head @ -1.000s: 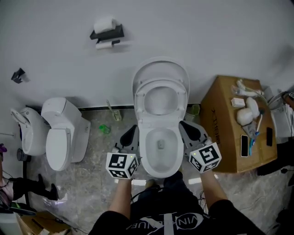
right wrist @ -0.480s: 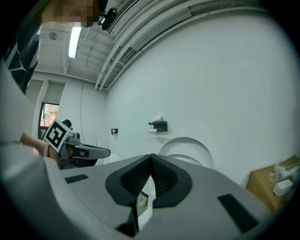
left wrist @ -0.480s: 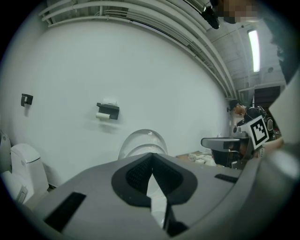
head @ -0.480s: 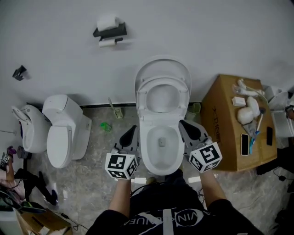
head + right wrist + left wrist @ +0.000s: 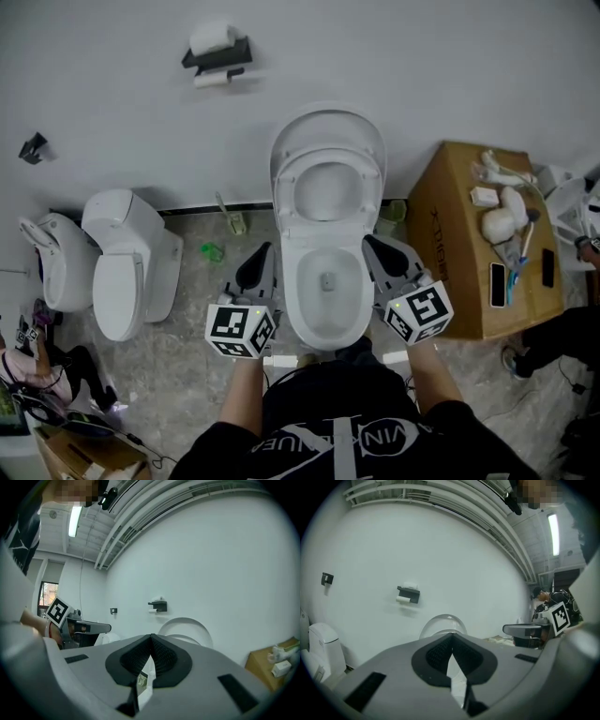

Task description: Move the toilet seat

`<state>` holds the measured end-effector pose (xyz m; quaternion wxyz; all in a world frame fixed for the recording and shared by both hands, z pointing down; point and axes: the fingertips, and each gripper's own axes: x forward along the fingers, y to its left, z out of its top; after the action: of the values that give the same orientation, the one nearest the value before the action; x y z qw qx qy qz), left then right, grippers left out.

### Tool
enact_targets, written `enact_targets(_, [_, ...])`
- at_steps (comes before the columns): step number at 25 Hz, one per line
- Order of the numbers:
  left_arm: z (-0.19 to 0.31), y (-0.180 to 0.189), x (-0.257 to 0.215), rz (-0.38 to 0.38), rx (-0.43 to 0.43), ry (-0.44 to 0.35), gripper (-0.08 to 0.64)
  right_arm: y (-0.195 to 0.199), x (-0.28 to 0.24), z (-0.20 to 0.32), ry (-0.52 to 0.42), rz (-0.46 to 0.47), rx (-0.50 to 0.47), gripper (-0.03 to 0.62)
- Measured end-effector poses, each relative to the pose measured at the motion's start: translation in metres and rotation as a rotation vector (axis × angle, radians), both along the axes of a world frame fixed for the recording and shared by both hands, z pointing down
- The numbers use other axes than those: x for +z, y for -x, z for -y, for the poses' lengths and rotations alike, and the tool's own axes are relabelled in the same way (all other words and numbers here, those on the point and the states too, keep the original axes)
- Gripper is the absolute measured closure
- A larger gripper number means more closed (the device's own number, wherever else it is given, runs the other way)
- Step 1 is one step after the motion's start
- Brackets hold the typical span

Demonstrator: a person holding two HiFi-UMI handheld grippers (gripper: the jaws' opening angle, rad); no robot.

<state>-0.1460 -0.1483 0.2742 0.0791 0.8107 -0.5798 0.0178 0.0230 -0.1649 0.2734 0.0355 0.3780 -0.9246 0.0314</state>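
A white toilet stands against the wall in the head view, its bowl uncovered. The toilet seat and the lid behind it both stand raised against the wall; the lid shows in both gripper views. My left gripper hangs just left of the bowl, shut and empty. My right gripper hangs just right of the bowl, also shut with nothing in it. Both point toward the wall, apart from the seat.
A second white toilet with its lid down stands at the left, another fixture beside it. A cardboard box with small items on top stands right of the toilet. A paper holder hangs on the wall. A green object lies on the floor.
The view has shifted slightly; both grippers stay beside the bowl, still shut. The seat and lid have not moved.
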Motion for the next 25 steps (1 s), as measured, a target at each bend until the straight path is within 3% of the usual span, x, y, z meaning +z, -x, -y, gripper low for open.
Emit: enact_targets(25, [0.014,-0.003,0.003,-0.009,-0.004,0.019,0.557,-0.015,0.011,0.010,0.035,0.005,0.022,0.583])
